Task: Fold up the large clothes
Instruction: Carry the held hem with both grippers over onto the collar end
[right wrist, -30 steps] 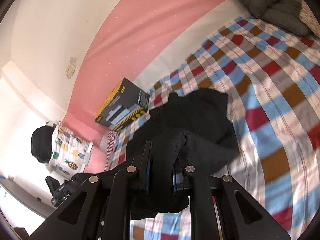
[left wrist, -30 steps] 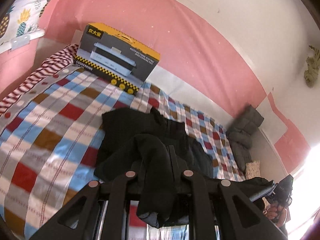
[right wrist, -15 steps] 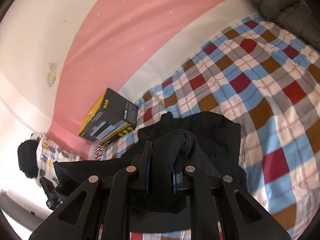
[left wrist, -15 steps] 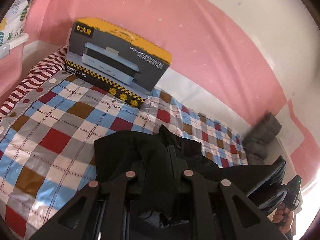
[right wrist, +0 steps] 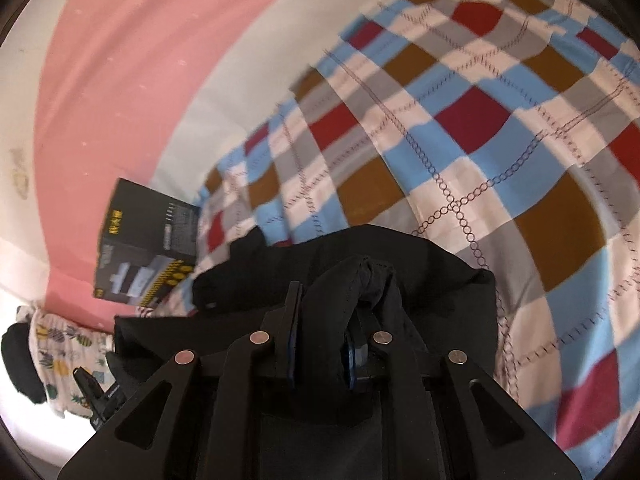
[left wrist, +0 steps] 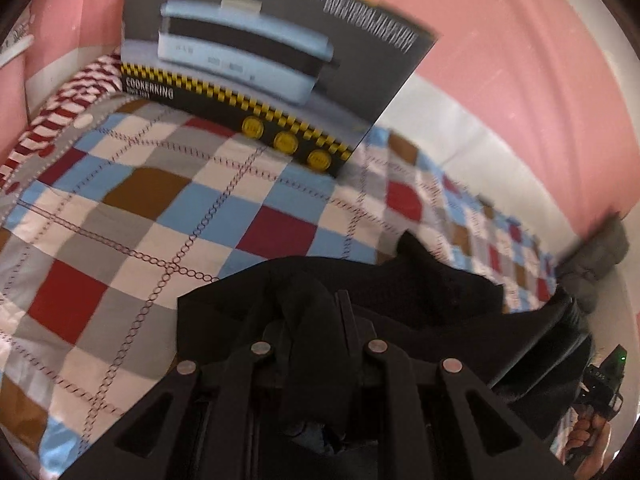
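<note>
Checked bedspread (left wrist: 168,216) in blue, red, brown, grey and white fills most of what both of your cameras see, with a pink and white wall (left wrist: 520,52) behind it. On the bedspread by that wall stands a dark cooker box (left wrist: 256,52) with yellow trim, and a red-and-white striped cloth (left wrist: 60,104) shows at the bed's far left edge. A grey padded bundle (left wrist: 596,252) lies at the right end of the bed.

Your black garment (left wrist: 436,300) lies bunched on the near part of the bedspread and is stretched between your two grippers. Your left gripper (left wrist: 316,320) has its jaws closed on a fold of that garment. Your right gripper (right wrist: 320,320) is likewise clamped on a thick roll of the fabric, which bulges up between its blue-edged pads (right wrist: 291,344). A pineapple-print cloth (right wrist: 68,356) sits low at the left edge of the right view.
</note>
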`<state>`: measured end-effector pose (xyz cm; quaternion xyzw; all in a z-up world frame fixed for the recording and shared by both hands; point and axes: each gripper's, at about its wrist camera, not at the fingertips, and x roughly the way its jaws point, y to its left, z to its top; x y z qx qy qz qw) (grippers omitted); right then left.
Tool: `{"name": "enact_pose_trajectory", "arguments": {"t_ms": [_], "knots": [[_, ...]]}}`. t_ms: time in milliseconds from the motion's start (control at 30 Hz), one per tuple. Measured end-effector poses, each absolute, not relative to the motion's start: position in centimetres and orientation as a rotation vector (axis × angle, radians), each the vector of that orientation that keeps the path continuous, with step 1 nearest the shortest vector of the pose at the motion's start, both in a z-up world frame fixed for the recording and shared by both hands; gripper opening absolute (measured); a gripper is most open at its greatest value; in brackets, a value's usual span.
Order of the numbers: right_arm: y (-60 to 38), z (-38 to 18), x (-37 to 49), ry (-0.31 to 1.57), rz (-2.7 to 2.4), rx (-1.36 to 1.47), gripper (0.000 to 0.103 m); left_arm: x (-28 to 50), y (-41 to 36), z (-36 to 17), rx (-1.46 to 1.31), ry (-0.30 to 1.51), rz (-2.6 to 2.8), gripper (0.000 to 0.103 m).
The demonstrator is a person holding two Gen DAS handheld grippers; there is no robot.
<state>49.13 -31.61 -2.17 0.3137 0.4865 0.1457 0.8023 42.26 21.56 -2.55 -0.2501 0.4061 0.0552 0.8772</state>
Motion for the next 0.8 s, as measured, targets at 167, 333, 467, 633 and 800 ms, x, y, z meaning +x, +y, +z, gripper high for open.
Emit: {"name": "enact_pose_trajectory", "arguments": {"t_ms": [167,333,467,633,800], "knots": [[-31.5,-4.8,50.5,1.049,0.309,0.72,0.024,44.2,21.2,-5.1,-0.502,0.888,0.131,0.021],[-31.7,-3.6,50.1,0.995,0.352,0.753,0.049,44.3,22.1,-4.2,-0.56,0.914,0.055,0.032],[-32.4,-0.2,49.1,0.879,0.393,0.741,0.068,43.0,23.8,-1.7,-0.664,0.872,-0.013,0.043],[-33.0,2.8,48.0,0.788,0.378,0.626,0.069,40.3,25.6,1.9,-0.655,0.7,0.047,0.071],[-32.3,0.8,48.3,0.848,0.351,0.541,0.069,41.0,23.6,0.1,-0.53,0.792,0.048,0.077]]}}
